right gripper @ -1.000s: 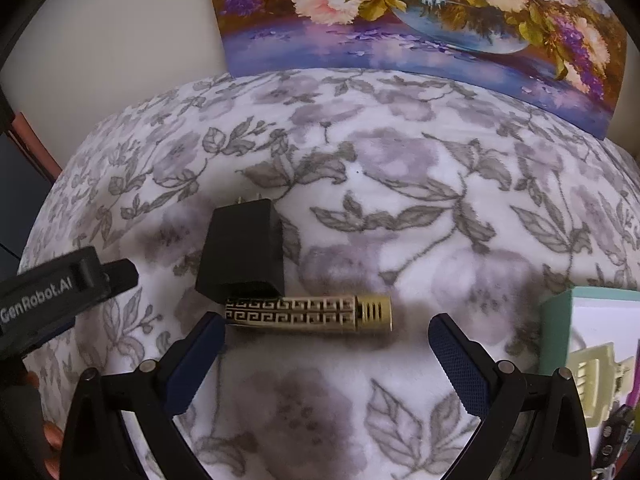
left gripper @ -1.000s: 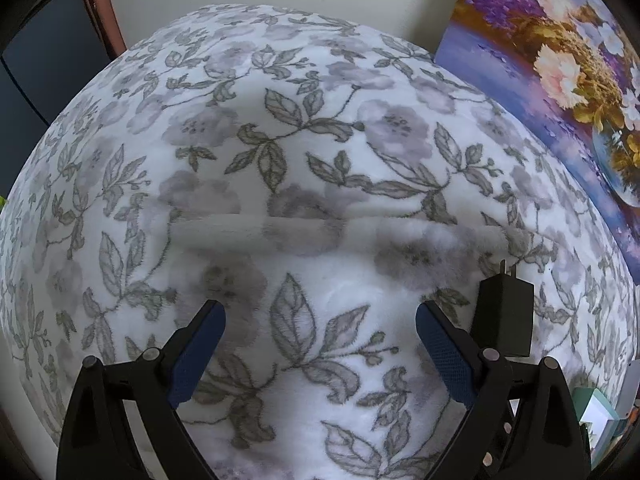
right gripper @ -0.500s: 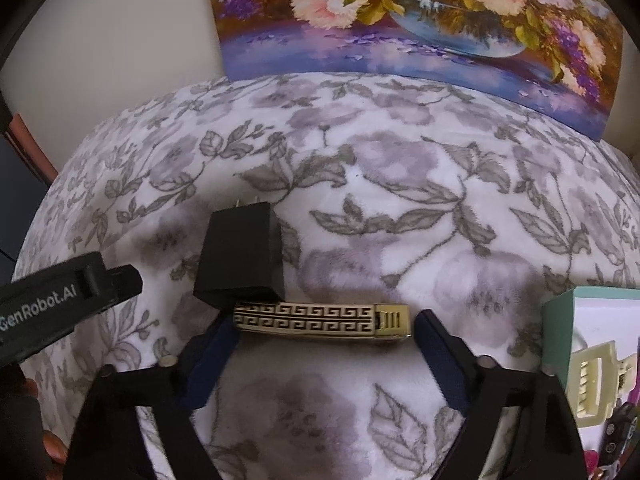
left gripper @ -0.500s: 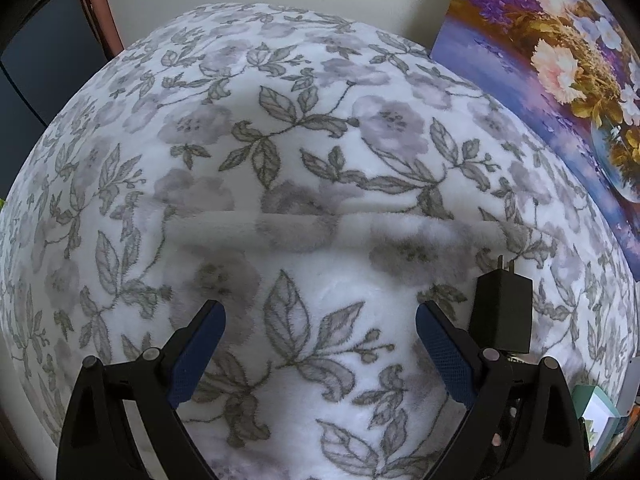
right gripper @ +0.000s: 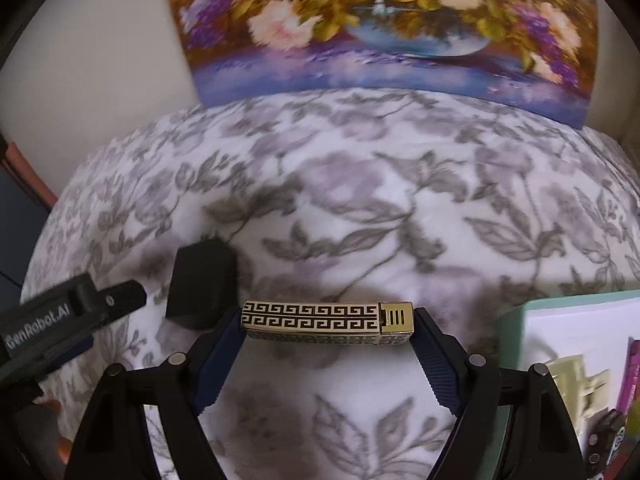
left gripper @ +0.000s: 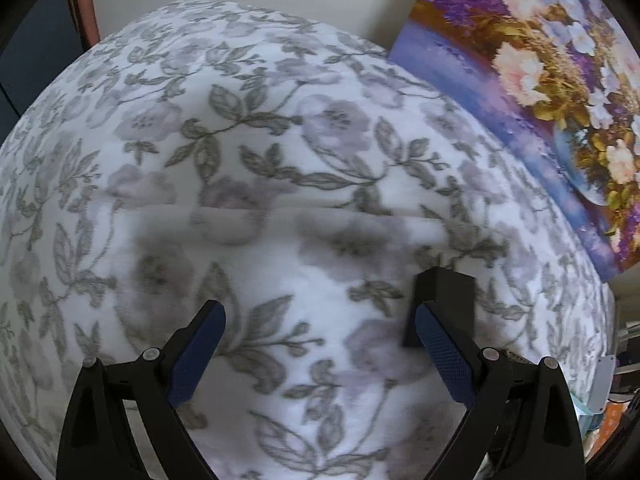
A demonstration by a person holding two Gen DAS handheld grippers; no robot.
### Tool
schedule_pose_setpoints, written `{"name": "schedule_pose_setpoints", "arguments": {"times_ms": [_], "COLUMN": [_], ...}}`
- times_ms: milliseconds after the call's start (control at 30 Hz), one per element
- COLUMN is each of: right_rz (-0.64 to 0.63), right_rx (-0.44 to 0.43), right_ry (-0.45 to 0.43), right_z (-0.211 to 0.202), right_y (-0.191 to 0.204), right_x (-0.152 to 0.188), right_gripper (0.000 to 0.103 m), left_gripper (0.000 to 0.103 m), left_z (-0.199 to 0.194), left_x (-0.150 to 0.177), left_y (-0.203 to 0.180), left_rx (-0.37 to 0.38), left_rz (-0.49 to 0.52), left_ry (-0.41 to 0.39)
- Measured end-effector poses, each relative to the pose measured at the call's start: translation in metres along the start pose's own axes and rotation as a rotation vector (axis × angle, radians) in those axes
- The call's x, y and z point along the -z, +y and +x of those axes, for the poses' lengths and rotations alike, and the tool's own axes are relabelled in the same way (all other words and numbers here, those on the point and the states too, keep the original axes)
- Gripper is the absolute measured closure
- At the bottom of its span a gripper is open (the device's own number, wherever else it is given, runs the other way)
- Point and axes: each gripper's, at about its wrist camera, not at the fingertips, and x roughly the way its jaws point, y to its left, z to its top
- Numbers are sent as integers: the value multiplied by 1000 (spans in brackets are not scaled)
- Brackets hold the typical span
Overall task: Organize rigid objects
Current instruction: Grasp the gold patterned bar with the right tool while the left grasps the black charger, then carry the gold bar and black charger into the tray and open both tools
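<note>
- Your right hand-held gripper (right gripper: 328, 330) is clamped end to end on the gold lighter (right gripper: 327, 317), which sits level between the blue pads, clear of the floral blanket (right gripper: 360, 208).
- Only the right wrist view shows that lighter; the left wrist view has nothing of it.
- Your left hand-held gripper (left gripper: 318, 344) has its jaws wide apart with only blanket between them.
- The black charger block (left gripper: 444, 300) lies on the blanket just behind the left gripper's right-hand pad; in the right wrist view it lies just beside the lighter's left end (right gripper: 202, 284).
- The right wrist view also catches your left gripper's body, marked GenRobot.AI, at the left edge.
- The mint-edged box (right gripper: 516, 320) shows clearly in the right wrist view alone: inside lie a cream hair claw (right gripper: 576, 376) and some blurred small items.
- The flower painting (right gripper: 380, 28) leans against the wall behind the blanket, in both views.
</note>
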Motion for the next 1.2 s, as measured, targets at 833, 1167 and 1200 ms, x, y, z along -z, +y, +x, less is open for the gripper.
{"name": "schedule_pose_setpoints", "arguments": {"times_ms": [833, 1167, 1200], "right_rz": [158, 157, 153], "right_rx": [37, 46, 49], "right_ry": [-57, -36, -35], "right_z": [-29, -40, -45], "right_y": [-79, -77, -77], "right_x": [-21, -16, -15], "right_gripper": [19, 19, 19], "left_gripper": [59, 59, 59], "left_z": [20, -2, -7], "left_x": [24, 31, 32], "left_y": [-79, -70, -70], "left_rx": [31, 32, 34], "left_rz": [227, 208, 201], "left_ry": [-35, -25, -28]}}
